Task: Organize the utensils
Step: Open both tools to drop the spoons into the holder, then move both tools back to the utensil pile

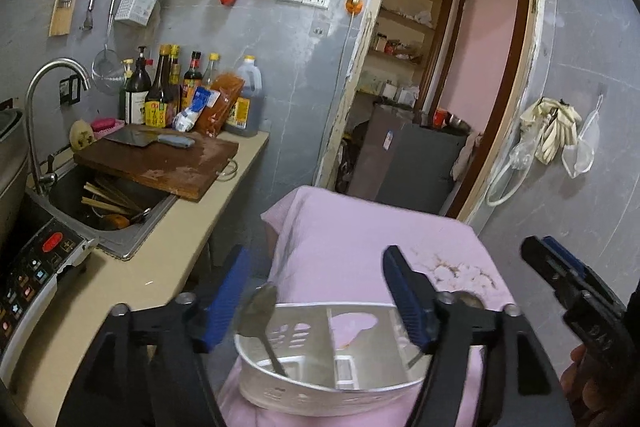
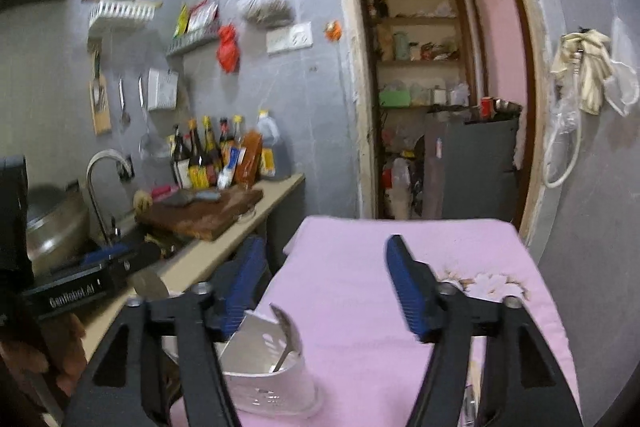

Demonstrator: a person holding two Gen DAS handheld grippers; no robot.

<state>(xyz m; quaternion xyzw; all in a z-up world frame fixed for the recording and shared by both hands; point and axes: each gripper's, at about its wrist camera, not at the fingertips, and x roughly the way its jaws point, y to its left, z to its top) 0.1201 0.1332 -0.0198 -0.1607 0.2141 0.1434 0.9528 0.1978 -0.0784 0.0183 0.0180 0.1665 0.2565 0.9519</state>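
The left gripper [image 1: 316, 291] hangs just above the white holder [image 1: 332, 379], its blue fingers [image 1: 404, 295] spread wide with nothing clamped; the holder sits on the pink cloth [image 1: 348, 239]; 1 spoon [image 1: 258, 311] leans in the holder's left compartment; the right gripper [image 2: 324, 283], right of the holder, is likewise spread wide and empty; a second utensil [image 2: 286, 339] stands in the holder.

White lettering reading "GenRobot.AI" stands on the black body of the left gripper [image 2: 76, 291] (seen from the right wrist). Bottle labels [image 1: 154, 109] and cooker panel [image 1: 36, 267] are too blurred to read.
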